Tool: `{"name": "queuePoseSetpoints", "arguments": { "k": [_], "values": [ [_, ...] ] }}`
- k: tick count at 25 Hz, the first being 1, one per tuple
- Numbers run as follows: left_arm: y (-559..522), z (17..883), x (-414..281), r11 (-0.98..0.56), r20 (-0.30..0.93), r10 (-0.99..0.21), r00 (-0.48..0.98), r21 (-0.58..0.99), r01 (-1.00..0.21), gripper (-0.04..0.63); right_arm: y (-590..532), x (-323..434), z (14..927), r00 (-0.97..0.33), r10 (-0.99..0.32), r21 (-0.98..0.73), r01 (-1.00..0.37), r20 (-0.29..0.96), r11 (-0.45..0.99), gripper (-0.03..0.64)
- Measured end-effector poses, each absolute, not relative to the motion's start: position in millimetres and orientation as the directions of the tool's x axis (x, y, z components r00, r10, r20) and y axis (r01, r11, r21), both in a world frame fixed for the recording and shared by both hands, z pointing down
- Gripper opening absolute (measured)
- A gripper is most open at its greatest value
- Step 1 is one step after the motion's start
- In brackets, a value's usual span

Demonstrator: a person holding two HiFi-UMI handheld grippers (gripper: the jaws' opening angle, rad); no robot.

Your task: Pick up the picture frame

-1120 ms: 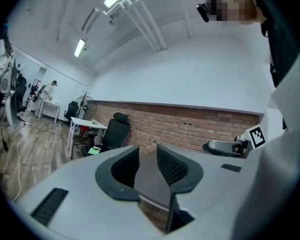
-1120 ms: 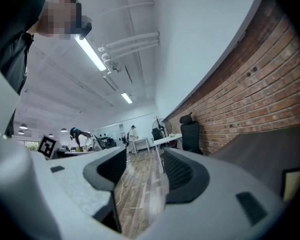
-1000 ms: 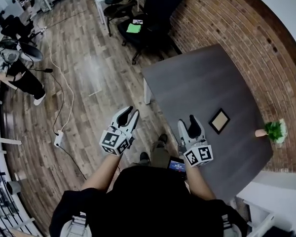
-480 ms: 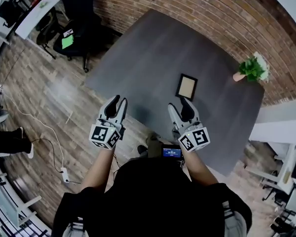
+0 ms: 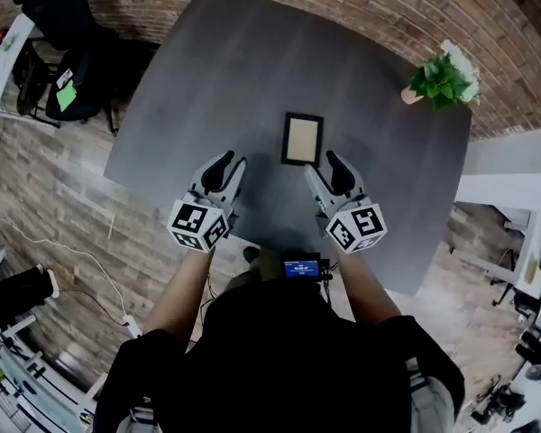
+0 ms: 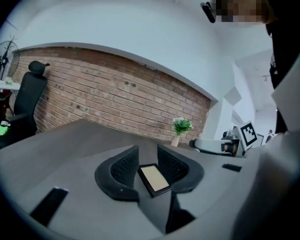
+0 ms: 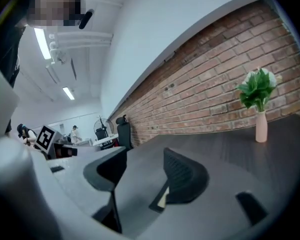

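Flat on the dark grey table [image 5: 207, 70], close to the middle: the picture frame [image 5: 302, 139], with a black edge and a pale tan inside. Just on the near side of it, one at each side: the left gripper [image 5: 230, 167] and the right gripper [image 5: 322, 170]. Both held over the near part of the table, neither one touching the picture frame.

In the left gripper view: left gripper [image 6: 147, 156] with jaws wide apart and nothing held. Picture frame [image 6: 152, 178] seen in the gap between the two jaws, lying on the table a bit farther on.

In the right gripper view: right gripper [image 7: 145, 159] with jaws apart too, and empty. Only a small bit of the picture frame [image 7: 162, 200] showing, peeking out from behind the jaw on the right side of the view.

At the far right corner of the table, by the brick wall [image 5: 361, 7]: a small green plant [image 5: 444, 78] in a pink vase [image 5: 412, 96]. Off to the far left, on the wooden floor [image 5: 54, 197]: a black chair [image 5: 59, 12]. Close to the person's body, between the two arms: a small lit screen [image 5: 302, 268].
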State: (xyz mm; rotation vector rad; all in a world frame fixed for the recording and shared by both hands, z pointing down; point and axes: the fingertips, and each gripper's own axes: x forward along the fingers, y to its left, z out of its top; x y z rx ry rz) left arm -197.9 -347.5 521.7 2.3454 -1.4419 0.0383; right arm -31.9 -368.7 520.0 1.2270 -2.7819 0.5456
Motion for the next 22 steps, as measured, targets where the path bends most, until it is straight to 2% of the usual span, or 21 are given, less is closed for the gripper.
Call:
{"name": "queuePoseSetpoints", "arguments": {
  "k": [11,17,22],
  "values": [
    [-416.0,638.2,-118.4,-0.422,0.518,-0.622,0.587,0.410,-0.809,0.124,-420.3,5.0,632.5,-0.625,-0.630,-0.405,-0.780,0.462,0.477,0.233],
    [-432.4,684.7,-98.7,-0.388,0.628,-0.509,0.589,0.444,-0.808,0.124,-437.6,2.4,679.6,-0.606,-0.537,-0.425,-0.795,0.587,0.433,0.229],
    [-434.9,702.8,-95.9,-0.384,0.691,-0.447,0.568,0.426,-0.819,0.124,-442.0,-2.4,694.4,-0.577,-0.501,-0.402,-0.814,0.645,0.419,0.205]
  ]
}}
